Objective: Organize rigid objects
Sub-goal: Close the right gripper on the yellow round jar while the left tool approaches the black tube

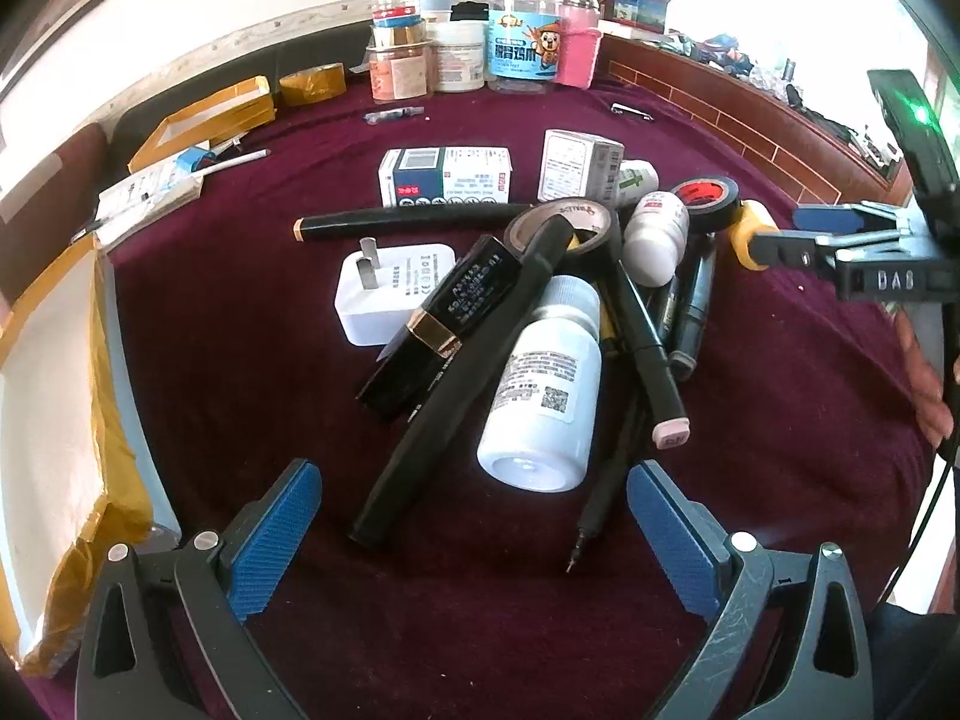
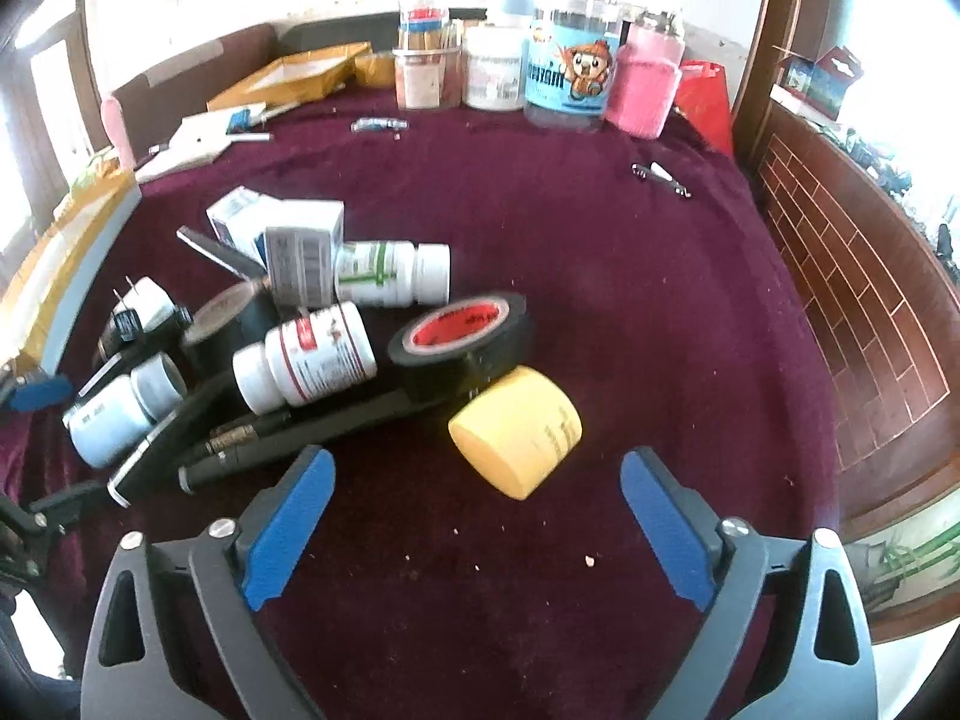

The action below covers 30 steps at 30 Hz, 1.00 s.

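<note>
A heap of small items lies on the maroon cloth [image 1: 780,420]. In it are a white pill bottle [image 1: 540,396], black pens [image 1: 456,420], a black box with a gold band [image 1: 444,324], a white charger plug [image 1: 390,288] and a black tape roll [image 1: 564,225]. My left gripper [image 1: 474,474] is open, its blue pads [image 1: 276,540] on either side of the bottle's base without touching it. My right gripper [image 2: 477,459] is open just short of a yellow cylinder [image 2: 516,432]. That cylinder leans on a red-cored black tape roll [image 2: 462,330].
Jars and tubs [image 1: 522,18] line the back of the table. Open cardboard boxes [image 1: 210,120] sit at back left, and one [image 1: 54,420] runs along the left edge. Two cartons [image 1: 444,177] stand behind the heap. A brick-patterned rim [image 2: 852,300] borders the right side.
</note>
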Available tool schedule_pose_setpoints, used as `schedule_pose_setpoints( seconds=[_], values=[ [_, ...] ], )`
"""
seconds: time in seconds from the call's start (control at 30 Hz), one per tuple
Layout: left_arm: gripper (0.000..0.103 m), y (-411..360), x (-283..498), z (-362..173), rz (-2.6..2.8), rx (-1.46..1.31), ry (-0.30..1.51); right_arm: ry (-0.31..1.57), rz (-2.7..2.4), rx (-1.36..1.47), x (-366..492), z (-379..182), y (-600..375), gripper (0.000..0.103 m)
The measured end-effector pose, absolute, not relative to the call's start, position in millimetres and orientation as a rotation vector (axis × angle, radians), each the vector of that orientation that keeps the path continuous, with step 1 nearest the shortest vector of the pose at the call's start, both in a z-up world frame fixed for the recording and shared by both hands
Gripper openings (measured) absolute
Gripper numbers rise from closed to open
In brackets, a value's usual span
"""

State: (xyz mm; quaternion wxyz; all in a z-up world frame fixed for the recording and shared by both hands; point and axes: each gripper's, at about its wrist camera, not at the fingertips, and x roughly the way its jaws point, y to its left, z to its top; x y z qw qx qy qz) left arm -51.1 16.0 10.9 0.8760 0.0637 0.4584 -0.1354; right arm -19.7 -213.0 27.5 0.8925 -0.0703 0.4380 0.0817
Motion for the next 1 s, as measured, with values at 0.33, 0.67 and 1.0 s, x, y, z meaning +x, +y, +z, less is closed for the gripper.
schedule_pose_setpoints(
  seconds=[0.33,0.67,1.0],
  values=[
    [0.102,18,-51,8,-0.3,0.11,0.965,0.925,0.169,-0.095,-12,26,-218,0.079],
    [0.102,34,-52,12,-0.33,-0.003,0.944,0.977,0.165,-0.042,0,4,-229,0.051],
    [0.083,51,-54,17,-0.3,-0.051,0.937,0.963,0.238,0.009,-10,7,-233,0.044]
  ],
)
